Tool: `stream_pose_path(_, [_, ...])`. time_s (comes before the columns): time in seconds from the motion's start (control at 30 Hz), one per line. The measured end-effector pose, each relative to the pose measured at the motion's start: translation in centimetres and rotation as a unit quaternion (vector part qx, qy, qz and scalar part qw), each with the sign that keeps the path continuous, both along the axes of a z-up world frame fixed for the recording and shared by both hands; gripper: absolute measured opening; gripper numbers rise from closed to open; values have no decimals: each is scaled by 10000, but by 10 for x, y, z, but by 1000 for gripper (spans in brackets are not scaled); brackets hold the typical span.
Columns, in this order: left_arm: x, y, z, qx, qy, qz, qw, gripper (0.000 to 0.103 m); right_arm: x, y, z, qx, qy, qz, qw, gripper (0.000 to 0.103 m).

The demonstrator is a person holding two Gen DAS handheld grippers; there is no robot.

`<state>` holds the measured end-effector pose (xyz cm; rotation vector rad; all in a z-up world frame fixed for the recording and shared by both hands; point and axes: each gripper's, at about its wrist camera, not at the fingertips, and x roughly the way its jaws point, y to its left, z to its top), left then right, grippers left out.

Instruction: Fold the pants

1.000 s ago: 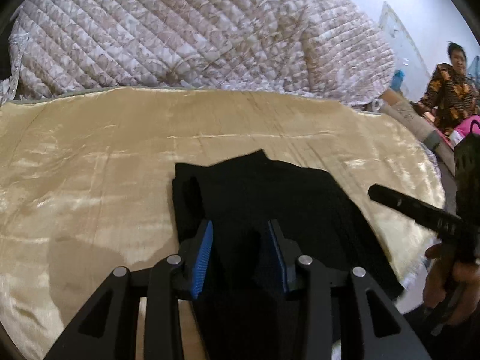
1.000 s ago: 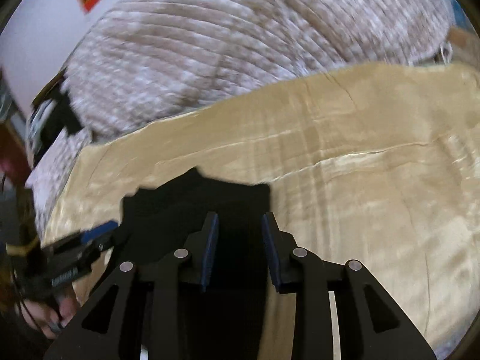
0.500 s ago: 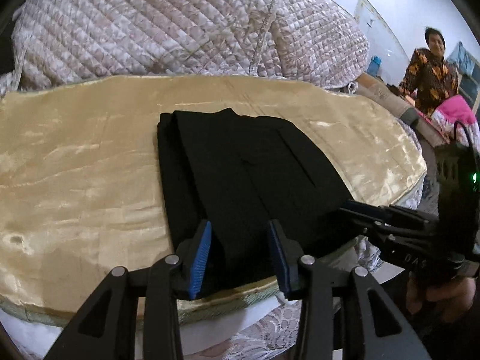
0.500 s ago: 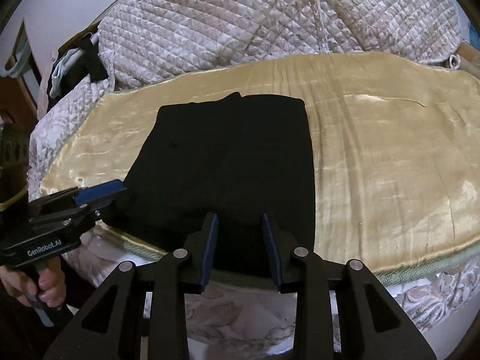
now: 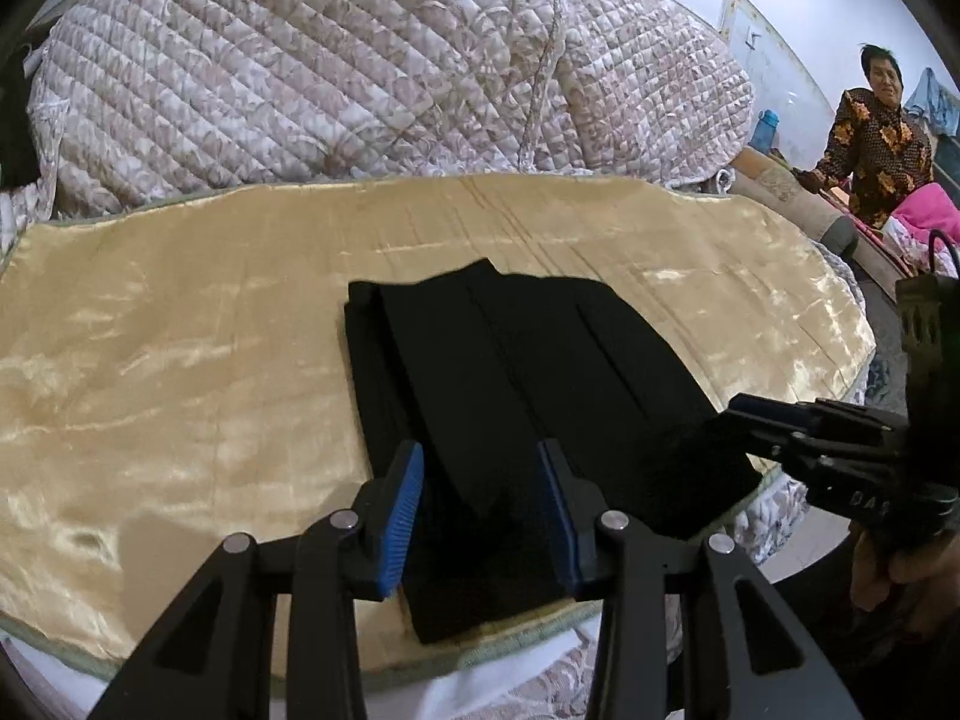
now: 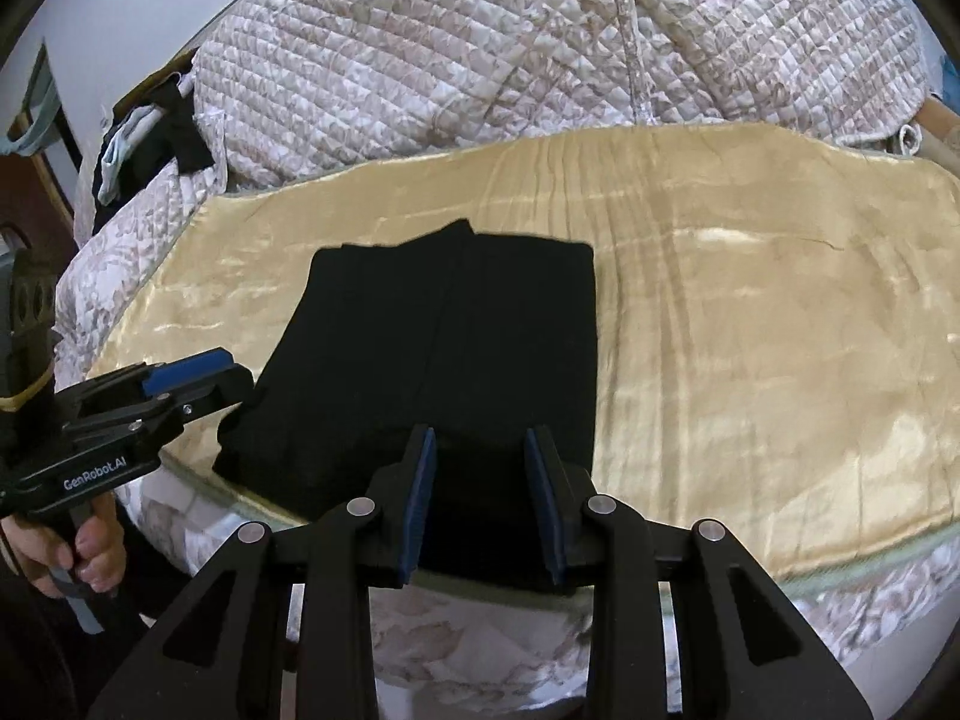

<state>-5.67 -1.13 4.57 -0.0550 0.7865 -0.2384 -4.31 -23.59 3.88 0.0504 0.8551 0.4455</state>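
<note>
The black pants [image 5: 516, 396] lie folded into a flat, roughly rectangular stack on the golden satin cover [image 5: 180, 360] of the bed, close to its near edge, with the near end of the stack reaching that edge. Long straight creases run along the top layer, and a narrower layer shows along the left side in the left wrist view. In the right wrist view the same pants [image 6: 444, 348] sit left of the cover's middle, and a broad stretch of golden cover [image 6: 750, 330] lies bare to their right.

The left gripper [image 5: 480, 504] hovers over the near end of the stack, its blue-padded fingers [image 5: 403, 498] spread apart with nothing between them. The right gripper [image 6: 483, 498] hangs likewise over the near end of the pants, fingers parted and holding nothing. Each gripper appears in the other's view: the right gripper [image 5: 774, 414] at the stack's right corner, the left gripper [image 6: 192, 378] at its left corner.

Behind the cover rises a heap of quilted floral bedding [image 5: 360, 78]. At the far right stands a woman in a patterned dark blouse [image 5: 876, 138], beside something bright pink [image 5: 924, 216].
</note>
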Motion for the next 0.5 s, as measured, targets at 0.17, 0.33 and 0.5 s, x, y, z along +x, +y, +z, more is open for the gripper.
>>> stream_pose_path(0.17, [10, -3, 6, 68, -65, -40, 9999, 42, 11, -1, 8, 51, -21, -1, 10000, 31])
stream_pose_path(0.33, [22, -3, 7, 105, -86, -87, 9999, 42, 26, -2, 12, 39, 5, 3, 10000, 31])
stream_pose_path(0.5, [34, 1, 3, 117, -76, -71, 9999, 42, 40, -1, 14, -34, 23, 19, 10000, 31])
